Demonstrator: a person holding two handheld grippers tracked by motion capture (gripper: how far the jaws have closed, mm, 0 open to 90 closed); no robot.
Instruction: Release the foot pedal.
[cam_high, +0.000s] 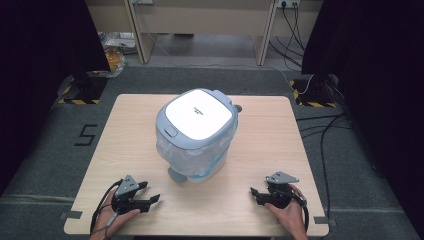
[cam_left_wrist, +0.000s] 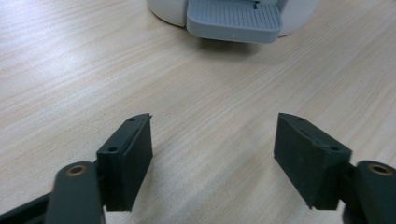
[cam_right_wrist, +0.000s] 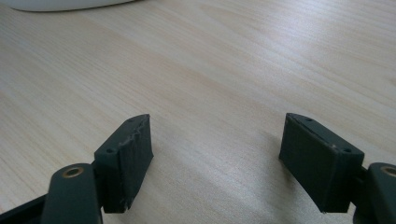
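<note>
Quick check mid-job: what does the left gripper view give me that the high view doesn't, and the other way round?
Left gripper view: a close look at the ribbed grey foot pedal and the open pads of the left gripper, nothing between them. High view: the bin's white lid, its plastic liner and the right gripper, also open. Both: the pedal bin on the wooden table.

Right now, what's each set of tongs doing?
Left tongs: open, holding nothing, facing the bin's pedal.
Right tongs: open, holding nothing, over the table.
</note>
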